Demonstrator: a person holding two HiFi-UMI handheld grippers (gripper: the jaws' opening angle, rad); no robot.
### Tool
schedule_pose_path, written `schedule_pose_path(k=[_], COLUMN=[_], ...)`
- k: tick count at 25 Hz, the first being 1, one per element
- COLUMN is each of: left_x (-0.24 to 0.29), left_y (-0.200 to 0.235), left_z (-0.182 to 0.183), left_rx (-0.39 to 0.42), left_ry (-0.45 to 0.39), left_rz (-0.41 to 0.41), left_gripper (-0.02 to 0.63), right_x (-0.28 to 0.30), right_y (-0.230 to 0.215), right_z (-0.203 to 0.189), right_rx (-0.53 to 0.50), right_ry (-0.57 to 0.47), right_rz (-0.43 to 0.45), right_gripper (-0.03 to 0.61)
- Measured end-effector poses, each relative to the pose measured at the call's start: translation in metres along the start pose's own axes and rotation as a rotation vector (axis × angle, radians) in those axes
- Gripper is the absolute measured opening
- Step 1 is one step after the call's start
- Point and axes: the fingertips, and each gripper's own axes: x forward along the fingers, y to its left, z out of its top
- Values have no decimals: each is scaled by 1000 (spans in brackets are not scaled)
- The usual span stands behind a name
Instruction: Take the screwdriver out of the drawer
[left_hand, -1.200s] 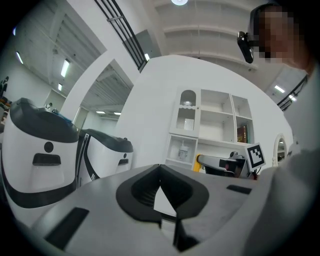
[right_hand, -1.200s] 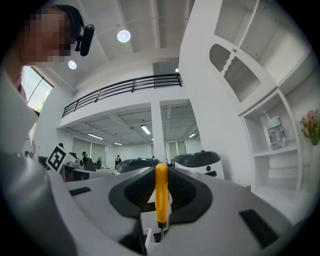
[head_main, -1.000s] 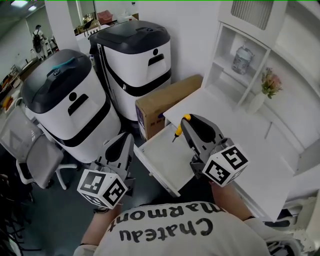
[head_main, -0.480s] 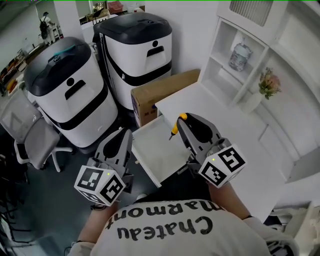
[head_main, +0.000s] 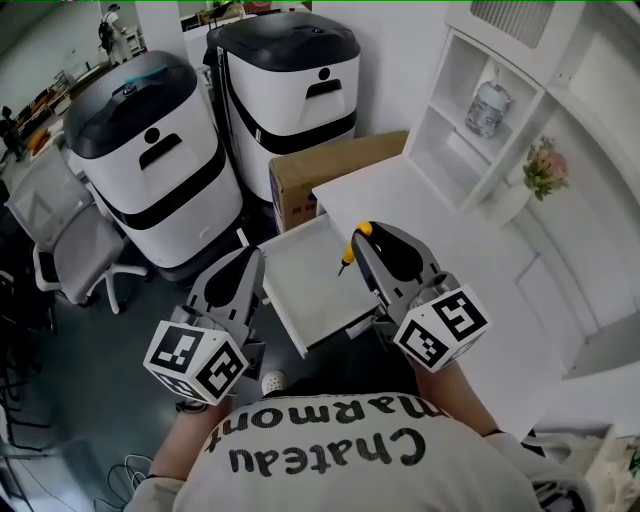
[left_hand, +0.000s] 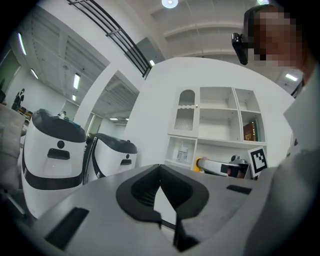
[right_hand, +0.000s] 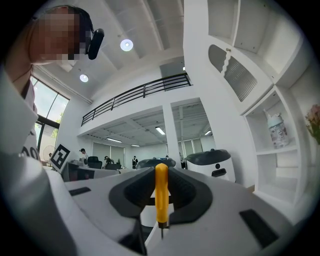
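Note:
My right gripper (head_main: 362, 242) is shut on a yellow-handled screwdriver (head_main: 354, 246), which it holds above the open white drawer (head_main: 305, 295). In the right gripper view the screwdriver (right_hand: 161, 192) stands upright between the jaws of the right gripper (right_hand: 161, 172), metal tip pointing down. My left gripper (head_main: 251, 260) hangs shut to the left of the drawer's front corner, with nothing in it. Seen from the left gripper view, the left gripper (left_hand: 160, 168) has its jaws touching, and the right gripper (left_hand: 226, 168) shows beyond them with the yellow handle (left_hand: 199, 163).
Two large white-and-black machines (head_main: 150, 150) (head_main: 290, 80) stand behind the drawer, with a cardboard box (head_main: 330, 170) against the white desk (head_main: 460, 260). A shelf unit holds a bottle (head_main: 488, 105) and a flower vase (head_main: 540, 172). A grey chair (head_main: 60, 235) is at the left.
The right gripper keeps the screwdriver over the drawer. The left gripper has risen a little beside the drawer's front. The head view has shifted, so the room sits differently in frame.

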Motion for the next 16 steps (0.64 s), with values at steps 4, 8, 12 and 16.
schedule_pose_path(k=[4,8,12,16], left_x=[-4,-15,-25,-28], left_y=[-10,-15,-23,-29], left_z=[-3,-2,-5,-7], left_rx=[1,5,4,3], left_ry=[-11,-23,-26,-24], left_rz=[24,48,67,84], left_gripper=[23,23,23,23], right_x=[-8,-14,-22,-29], right_y=[-3,6,10,5], right_z=[-3,-5,-5,-1], right_rx=[2,-6,-21,-16], right_ry=[11,22,28,16], right_rz=[23,49,62,66], right_gripper=[87,87,87,87])
